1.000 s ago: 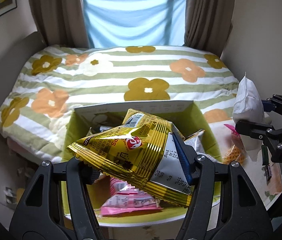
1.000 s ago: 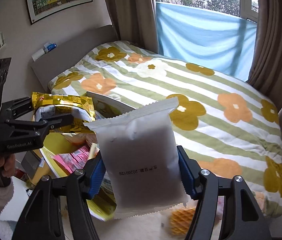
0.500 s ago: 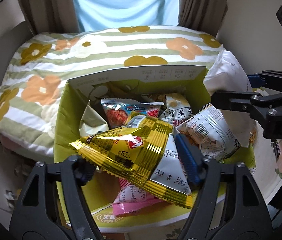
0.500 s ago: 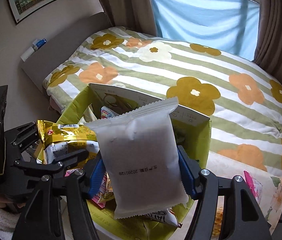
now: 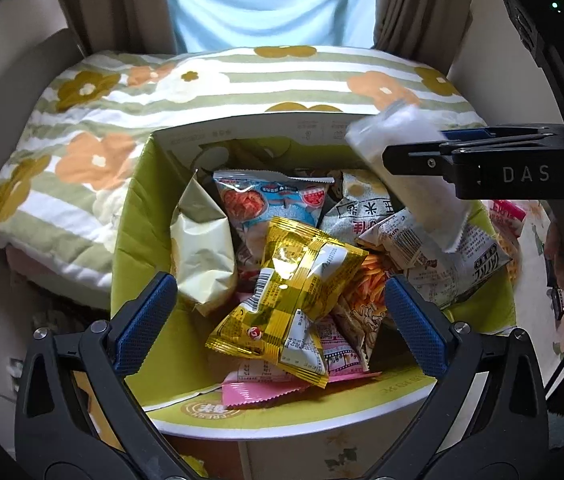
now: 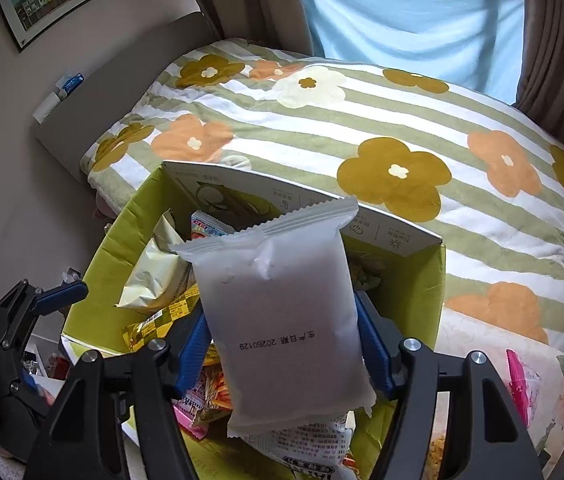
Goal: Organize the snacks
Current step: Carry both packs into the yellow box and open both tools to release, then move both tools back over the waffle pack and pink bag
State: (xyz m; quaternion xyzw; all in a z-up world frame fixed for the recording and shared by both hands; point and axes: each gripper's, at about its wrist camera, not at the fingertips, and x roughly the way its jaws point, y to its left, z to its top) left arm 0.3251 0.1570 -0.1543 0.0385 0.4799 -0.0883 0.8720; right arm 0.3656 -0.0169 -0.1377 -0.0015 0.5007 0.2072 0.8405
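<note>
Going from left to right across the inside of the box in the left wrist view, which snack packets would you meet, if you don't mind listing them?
Cream packet → gold packet → black-and-white printed packet, with the white packet hanging above it in the right gripper. All lie within the green box.

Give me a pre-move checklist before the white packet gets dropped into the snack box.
1. Left gripper clear of the yellow packet: ok, jaws have just opened wide and the packet lies in the box.
2. Right gripper holds the white packet: ok.
3. White packet over the box: ok.
4. Space left in the box: cannot tell, snacks are piled up.
5. Grippers apart: ok.
</note>
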